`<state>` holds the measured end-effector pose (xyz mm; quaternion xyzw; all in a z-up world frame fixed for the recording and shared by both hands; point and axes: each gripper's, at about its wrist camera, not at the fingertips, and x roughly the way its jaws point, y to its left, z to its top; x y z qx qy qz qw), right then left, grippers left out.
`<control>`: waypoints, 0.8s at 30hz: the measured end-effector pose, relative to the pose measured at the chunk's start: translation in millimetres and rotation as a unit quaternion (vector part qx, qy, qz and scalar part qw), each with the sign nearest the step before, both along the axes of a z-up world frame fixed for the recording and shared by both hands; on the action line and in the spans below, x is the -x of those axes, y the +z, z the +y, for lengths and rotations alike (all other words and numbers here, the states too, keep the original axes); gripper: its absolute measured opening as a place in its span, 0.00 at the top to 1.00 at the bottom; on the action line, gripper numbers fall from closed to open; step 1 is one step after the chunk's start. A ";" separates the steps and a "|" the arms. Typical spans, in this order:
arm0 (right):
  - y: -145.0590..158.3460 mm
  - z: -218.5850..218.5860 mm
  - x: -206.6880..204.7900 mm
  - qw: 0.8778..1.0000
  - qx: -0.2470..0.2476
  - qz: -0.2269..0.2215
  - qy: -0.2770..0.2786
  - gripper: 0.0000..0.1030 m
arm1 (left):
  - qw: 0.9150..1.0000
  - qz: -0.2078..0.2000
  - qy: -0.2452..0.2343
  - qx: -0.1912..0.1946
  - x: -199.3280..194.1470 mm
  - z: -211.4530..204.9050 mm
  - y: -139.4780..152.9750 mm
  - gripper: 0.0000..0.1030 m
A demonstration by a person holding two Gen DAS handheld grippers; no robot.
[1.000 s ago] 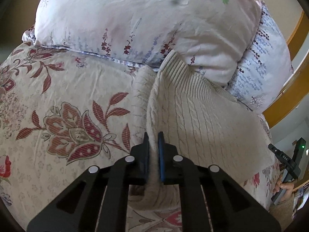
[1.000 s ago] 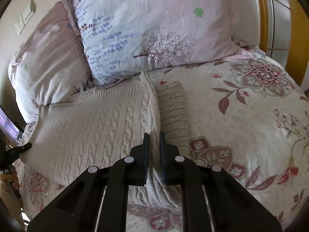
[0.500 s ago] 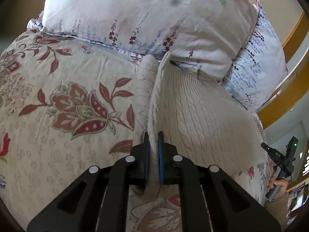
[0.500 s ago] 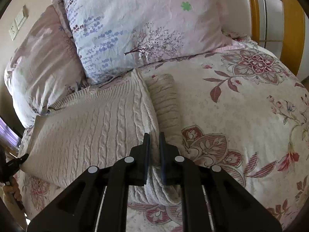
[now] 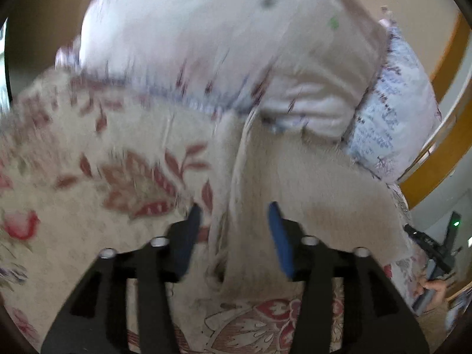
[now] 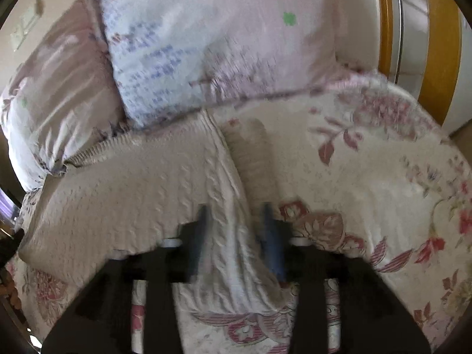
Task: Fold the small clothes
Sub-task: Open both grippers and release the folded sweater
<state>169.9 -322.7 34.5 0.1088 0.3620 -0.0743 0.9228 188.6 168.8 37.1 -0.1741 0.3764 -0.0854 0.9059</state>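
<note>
While both views blur, sweater [image 5: 309, 194] lies on bed [image 5: 73, 230], folded edge running toward pillows [image 5: 236, 44].
Left gripper [image 5: 234, 221]: jaws wide apart, astride the fold. Right gripper [image 6: 236, 227]: jaws apart, fold between. Left view alone shows a hand [image 5: 433, 289] holding a dark device; right view alone, a wall switch [image 6: 25, 26].

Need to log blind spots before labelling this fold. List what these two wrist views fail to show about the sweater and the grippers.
- Left wrist: motion blur smears the sweater; knit and fold edges unreadable.
- Left wrist: left gripper is open, but contact with the cloth is unclear.
- Right wrist: right gripper fingers blurred; contact with the fabric between them uncertain.
- Both views: sweater's near hem hidden behind the gripper bodies.
- Right wrist: far edge tucked against the pillows.
</note>
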 end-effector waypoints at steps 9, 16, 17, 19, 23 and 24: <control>-18.6 38.5 -21.0 0.995 0.049 0.061 0.066 0.47 | 0.996 0.025 -0.056 -0.064 -13.5 -39.3 -10.0 0.36; -15.2 44.7 -22.8 0.993 0.069 0.073 0.065 0.46 | 0.997 0.067 -0.036 0.015 -21.9 -12.2 -17.8 0.31; -11.0 43.9 -23.1 0.994 0.058 0.069 0.062 0.45 | 0.996 0.069 -0.030 0.038 -23.5 -4.2 -16.9 0.31; -3.3 45.5 -25.4 0.996 0.038 0.051 0.067 0.45 | 0.994 0.079 -0.015 0.070 -30.2 8.1 -15.8 0.31; 2.9 68.3 -40.6 0.995 0.032 0.040 0.086 0.44 | 0.989 0.091 -0.007 0.117 -47.7 19.1 -16.5 0.31; 2.5 76.3 -45.3 0.994 0.037 0.041 0.093 0.44 | 0.988 0.096 -0.004 0.124 -54.3 20.2 -17.7 0.31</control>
